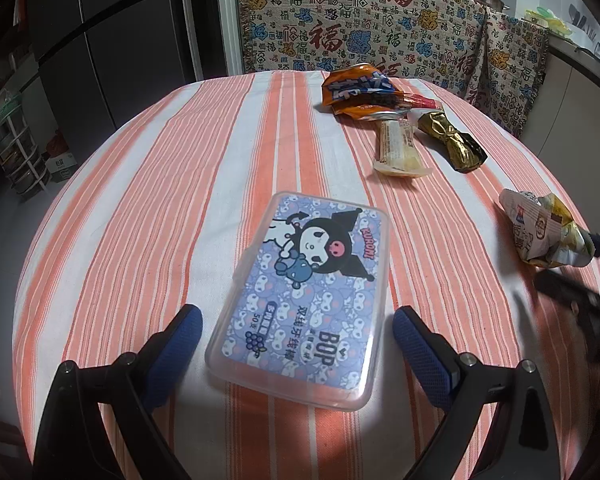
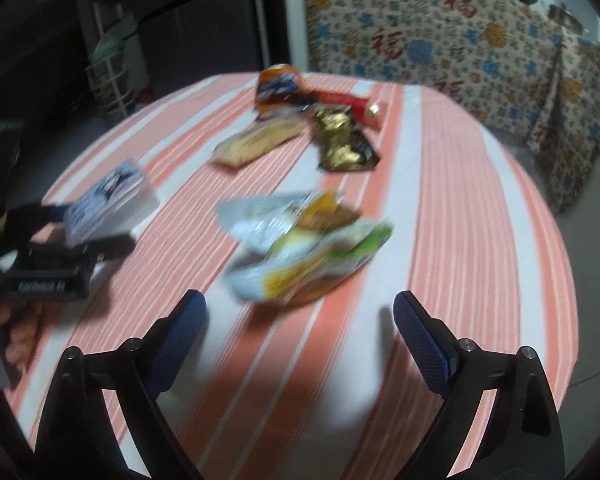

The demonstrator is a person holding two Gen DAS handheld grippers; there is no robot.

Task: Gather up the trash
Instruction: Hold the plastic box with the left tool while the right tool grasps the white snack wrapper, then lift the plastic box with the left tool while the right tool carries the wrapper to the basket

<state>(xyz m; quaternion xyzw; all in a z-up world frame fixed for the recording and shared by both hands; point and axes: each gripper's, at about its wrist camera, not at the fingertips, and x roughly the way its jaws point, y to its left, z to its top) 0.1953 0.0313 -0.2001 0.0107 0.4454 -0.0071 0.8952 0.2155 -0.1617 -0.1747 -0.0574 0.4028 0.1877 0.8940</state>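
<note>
Both grippers released: left gripper (image 1: 296,320) straddles the case (image 1: 300,296), right gripper (image 2: 300,312) before the white wrapper (image 2: 300,248) mid-worktop (image 2: 460,200); light crumpled foil could slide away as fingers clench.

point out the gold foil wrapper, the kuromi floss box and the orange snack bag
gold foil wrapper (image 1: 452,140), left wrist view, on its crinkled middle
kuromi floss box (image 1: 300,296), left wrist view, on the lid's centre
orange snack bag (image 1: 356,90), left wrist view, on its blue lettering

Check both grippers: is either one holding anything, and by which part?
Nothing is held. The left gripper stands open astride the near end of the plastic box; the right gripper is open, short of the crumpled wrapper.
</note>
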